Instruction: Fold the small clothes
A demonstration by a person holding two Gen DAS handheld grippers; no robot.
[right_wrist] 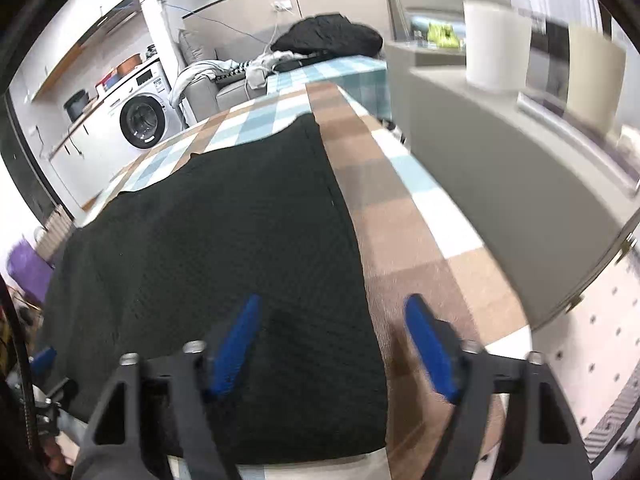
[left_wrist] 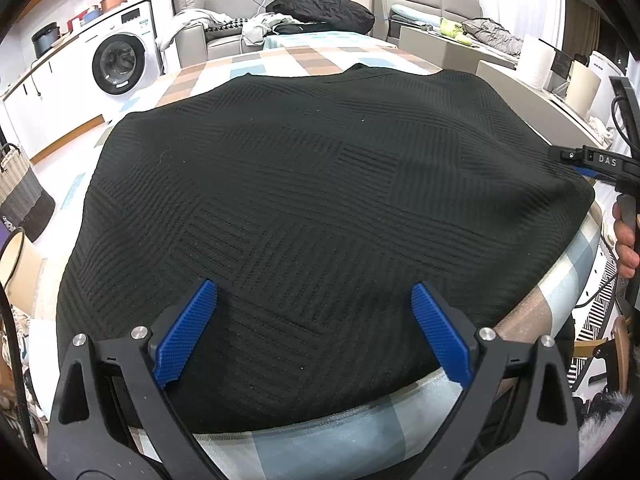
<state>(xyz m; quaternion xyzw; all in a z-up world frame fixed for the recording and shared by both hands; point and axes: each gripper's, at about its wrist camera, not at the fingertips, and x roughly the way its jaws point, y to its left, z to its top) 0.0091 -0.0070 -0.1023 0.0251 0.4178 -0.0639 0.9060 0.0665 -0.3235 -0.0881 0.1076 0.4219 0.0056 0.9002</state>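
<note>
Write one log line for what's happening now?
left gripper: open | right gripper: open | black garment: flat on checked table

Garment (left_wrist: 312, 200) on table (left_wrist: 360, 436), sofa (left_wrist: 224, 36) behind, seemingly

A checkered cloth (left_wrist: 304, 54) in brown, white and pale blue squares covers the work surface ahead of the tongs. Ahead and to the left stands a white front-loading washing machine (left_wrist: 120, 58) under a counter. Straight ahead, beyond the far table edge, a black jacket (left_wrist: 320, 6) lies piled on a grey sofa (left_wrist: 224, 40). To the far left sits a woven basket (left_wrist: 22, 196).
</note>
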